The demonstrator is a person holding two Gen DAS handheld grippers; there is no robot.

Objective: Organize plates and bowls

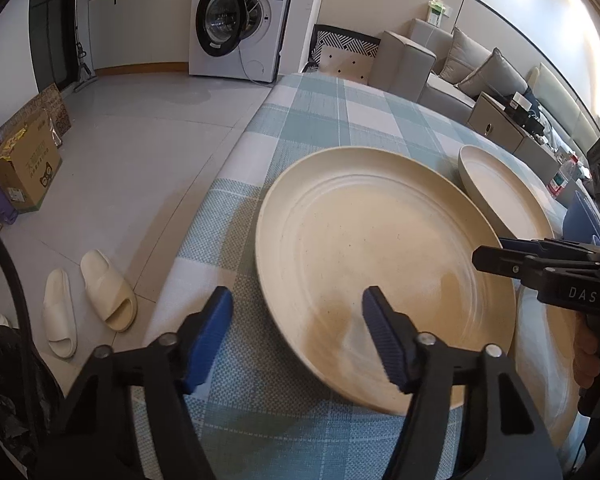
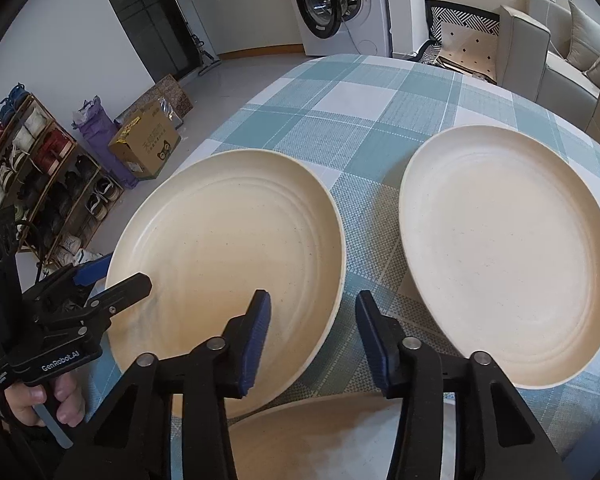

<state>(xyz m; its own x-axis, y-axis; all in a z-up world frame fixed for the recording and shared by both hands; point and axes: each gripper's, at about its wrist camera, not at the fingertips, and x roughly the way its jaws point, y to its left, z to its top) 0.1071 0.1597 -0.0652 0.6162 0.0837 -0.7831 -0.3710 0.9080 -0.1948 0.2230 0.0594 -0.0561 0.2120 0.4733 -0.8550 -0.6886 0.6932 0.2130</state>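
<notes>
Three cream plates lie on the table's checked cloth [image 2: 364,120]. The left plate [image 2: 224,264] sits at the table's left edge. The right plate [image 2: 512,256] lies near it, with a strip of cloth between them. A third plate [image 2: 300,432] shows partly at the near edge, under the rim of the left plate.

The left claw [image 1: 296,336] straddles the left plate's rim, jaws apart, not pressing. The right claw [image 2: 312,340] straddles the same plate's right rim, jaws apart, clamped on nothing. A hand [image 2: 48,404] holds the left claw's handle.
</notes>
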